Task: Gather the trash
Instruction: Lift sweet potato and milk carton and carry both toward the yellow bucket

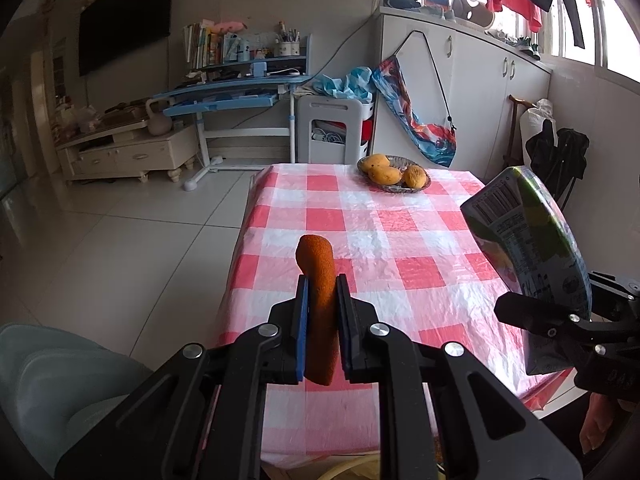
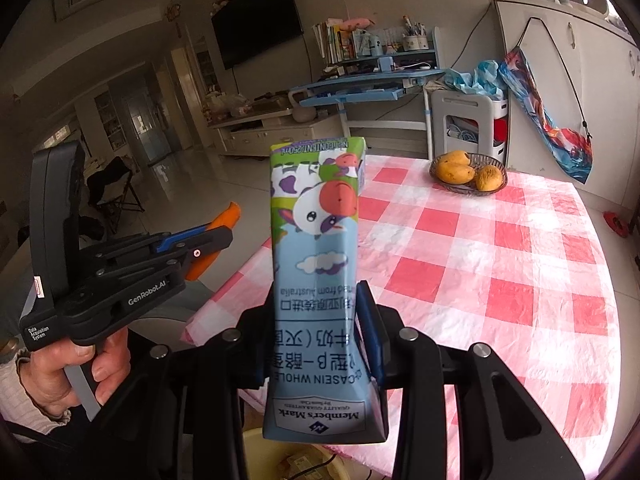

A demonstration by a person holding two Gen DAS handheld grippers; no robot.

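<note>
My left gripper (image 1: 321, 285) is shut on an orange peel strip (image 1: 318, 280), held above the near left edge of the table with the pink checked cloth (image 1: 400, 248). It shows from the side in the right wrist view (image 2: 216, 240), the orange peel (image 2: 228, 216) sticking out past its tips. My right gripper (image 2: 316, 320) is shut on a blue and green milk carton (image 2: 316, 248), held upside down above the table's near edge. The carton also shows at the right of the left wrist view (image 1: 532, 240).
A wire bowl of mangoes (image 1: 394, 174) sits at the table's far end, also in the right wrist view (image 2: 468, 174). A yellow bin (image 2: 280, 456) with trash shows below the near table edge. A pale green chair (image 1: 48, 376) stands at the left.
</note>
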